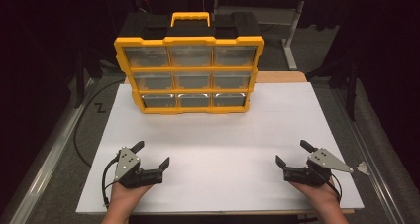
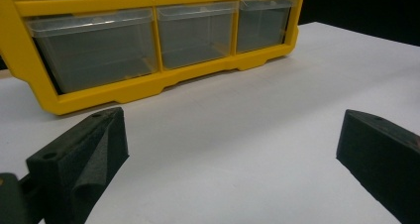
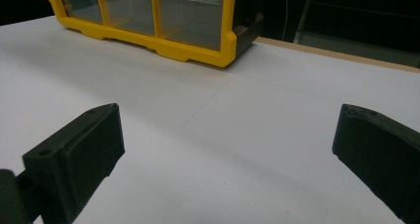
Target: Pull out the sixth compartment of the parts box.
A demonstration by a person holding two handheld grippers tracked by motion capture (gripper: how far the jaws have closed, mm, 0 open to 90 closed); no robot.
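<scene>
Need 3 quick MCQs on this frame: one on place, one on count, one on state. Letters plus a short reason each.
1. Where does the yellow drawer box stand?
A. far side of the white table
B. between the two hands
C. on the floor

2. How many clear drawers are in its front?
A. four
B. six
C. nine

3. How do the jaws of the left gripper and right gripper stand?
A. both open, holding nothing
B. both shut
C. left shut on a drawer

Answers: 1 A, the box sits beyond both grippers at the table's far edge. 2 C, three rows of three. 3 A, bare table shows between each pair of jaws.
</scene>
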